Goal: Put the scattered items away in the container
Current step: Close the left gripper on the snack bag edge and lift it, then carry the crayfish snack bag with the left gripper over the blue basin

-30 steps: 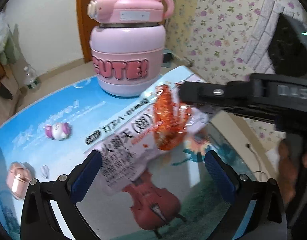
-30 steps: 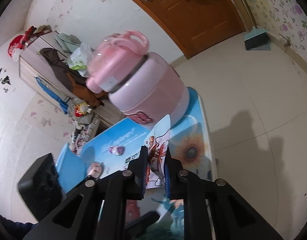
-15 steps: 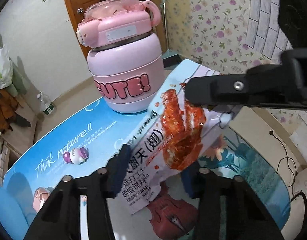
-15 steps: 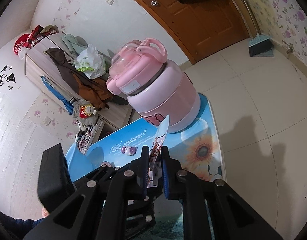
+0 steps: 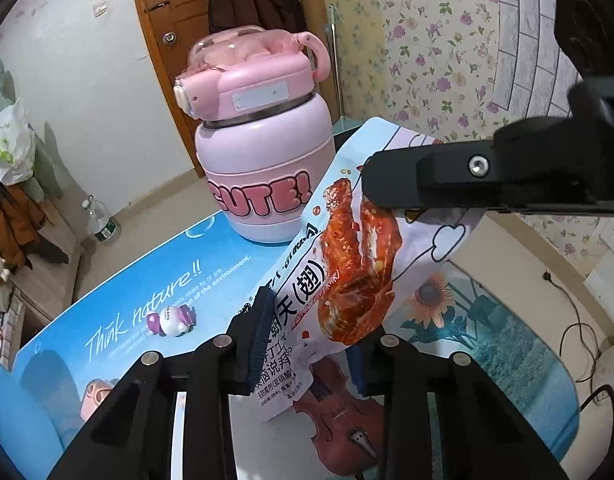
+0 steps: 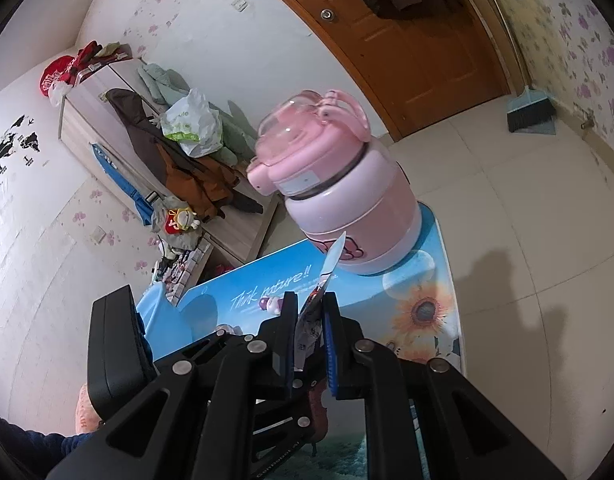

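Holding: snack bag (image 5: 359, 264) clamped by both grippers above the bench (image 5: 155, 280)
Left gripper (image 5: 307, 344): jaws just closed onto bag's lower end
Right gripper (image 6: 309, 332): jaws pinching bag's upper edge

Wooden door (image 5: 179, 40), closed, round knob, dark garments hung on it. Floral wallpaper (image 5: 435, 40) on adjoining wall. Broom and dustpan (image 6: 531, 114) leaning at wall base on tiled floor (image 6: 507, 200). Low wooden cabinet (image 6: 91, 92) heaped with coats; white plastic bag (image 6: 191, 124) with green print on top; red cap (image 6: 57, 74) at far end. Small doll (image 6: 181, 220) below the heap. Clear plastic bottle (image 5: 101, 220), green label, standing on floor. Black cable (image 5: 575, 312) trailing along floor.
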A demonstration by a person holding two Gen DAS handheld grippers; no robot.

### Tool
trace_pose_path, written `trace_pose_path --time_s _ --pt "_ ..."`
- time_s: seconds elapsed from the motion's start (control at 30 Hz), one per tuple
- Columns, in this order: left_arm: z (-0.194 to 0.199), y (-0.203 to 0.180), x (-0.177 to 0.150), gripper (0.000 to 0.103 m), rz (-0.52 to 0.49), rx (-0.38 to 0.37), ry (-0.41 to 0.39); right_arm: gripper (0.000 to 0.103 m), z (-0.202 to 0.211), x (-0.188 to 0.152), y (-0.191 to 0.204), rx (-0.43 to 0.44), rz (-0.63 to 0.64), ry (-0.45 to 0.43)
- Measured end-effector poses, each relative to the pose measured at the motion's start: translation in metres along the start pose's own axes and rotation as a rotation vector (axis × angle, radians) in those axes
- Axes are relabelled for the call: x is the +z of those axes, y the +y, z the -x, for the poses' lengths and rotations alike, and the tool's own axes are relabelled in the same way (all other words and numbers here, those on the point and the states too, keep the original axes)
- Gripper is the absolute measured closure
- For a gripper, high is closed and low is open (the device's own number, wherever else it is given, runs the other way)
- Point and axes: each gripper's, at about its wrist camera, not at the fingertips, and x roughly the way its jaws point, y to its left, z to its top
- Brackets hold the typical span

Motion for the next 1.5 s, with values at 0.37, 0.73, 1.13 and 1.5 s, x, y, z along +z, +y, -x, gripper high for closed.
trace_pose_path --time_s 0.37,0.73,1.13,1.5 --pt "0.032 0.012 0.000 0.072 0.025 0.007 -0.056 0.091 0.024 0.003 0.030 0.016 0.030 -0.028" --pt "0.081 0.023 -0.002 0.072 0.038 0.020 -0.122 0.090 0.062 0.000 0.073 0.031 0.077 -0.071" --pt "0.148 0.027 -0.009 0.072 0.059 0.040 -0.211 0.090 0.112 -0.016 0.134 0.036 0.138 -0.124" --pt "0.190 0.043 -0.020 0.072 0.096 0.062 -0.269 0.090 0.137 -0.030 0.182 0.060 0.191 -0.140"
